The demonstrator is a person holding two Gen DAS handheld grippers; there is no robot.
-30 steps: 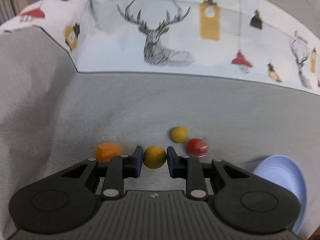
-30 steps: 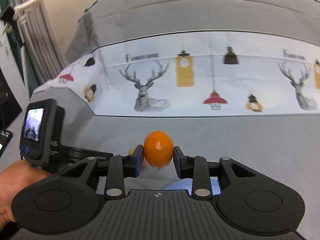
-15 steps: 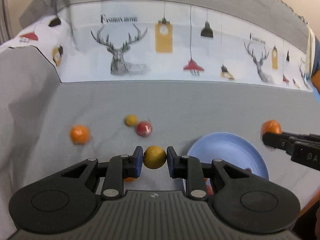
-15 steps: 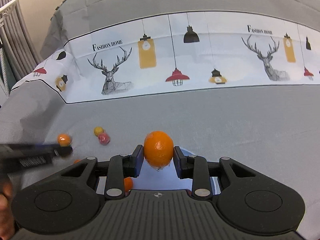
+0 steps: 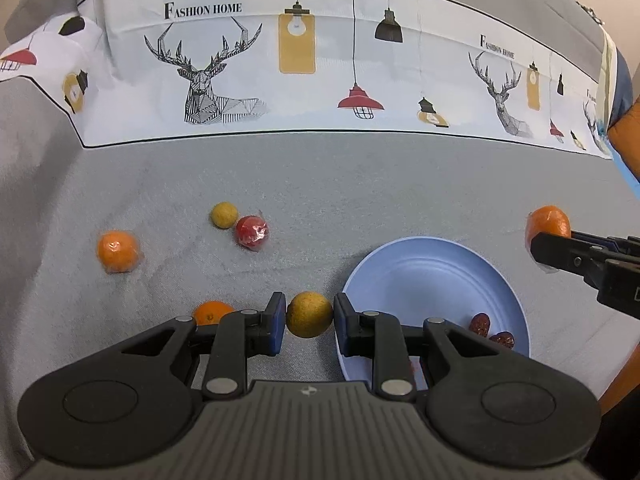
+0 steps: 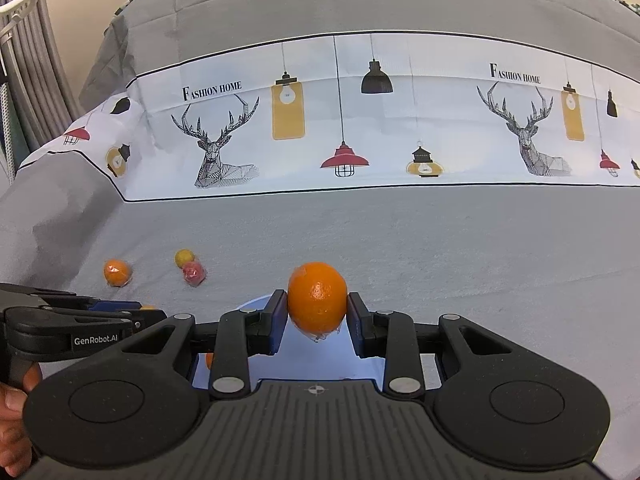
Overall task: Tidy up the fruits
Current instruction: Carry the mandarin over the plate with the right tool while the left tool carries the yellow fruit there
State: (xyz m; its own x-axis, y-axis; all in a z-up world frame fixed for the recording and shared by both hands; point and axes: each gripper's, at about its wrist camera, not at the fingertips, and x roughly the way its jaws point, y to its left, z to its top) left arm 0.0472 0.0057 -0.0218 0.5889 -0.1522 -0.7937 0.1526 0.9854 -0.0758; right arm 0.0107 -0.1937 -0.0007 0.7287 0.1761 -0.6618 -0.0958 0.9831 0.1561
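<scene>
My left gripper (image 5: 310,316) is shut on a small yellow-brown fruit (image 5: 309,313), held just left of a light blue plate (image 5: 432,276). Two dark red dried fruits (image 5: 490,330) lie in the plate's near right part. My right gripper (image 6: 317,308) is shut on a wrapped orange (image 6: 317,297), above the blue plate (image 6: 256,305); from the left wrist view that orange (image 5: 548,222) hangs past the plate's right rim. On the grey cloth lie an orange (image 5: 117,251), a yellow fruit (image 5: 224,214), a red wrapped fruit (image 5: 251,233) and another orange (image 5: 211,313) partly behind my left fingers.
The grey cloth (image 5: 360,184) covers the surface, with a white printed band (image 5: 320,60) of deer and lamps at the back. A person's hand (image 6: 12,408) holds the left gripper at the lower left of the right wrist view. Curtains (image 6: 24,60) hang far left.
My left gripper carried the yellow-brown fruit to the right, from beside the loose fruits to the plate's left rim. My right gripper with the orange swung right and came low over the plate.
</scene>
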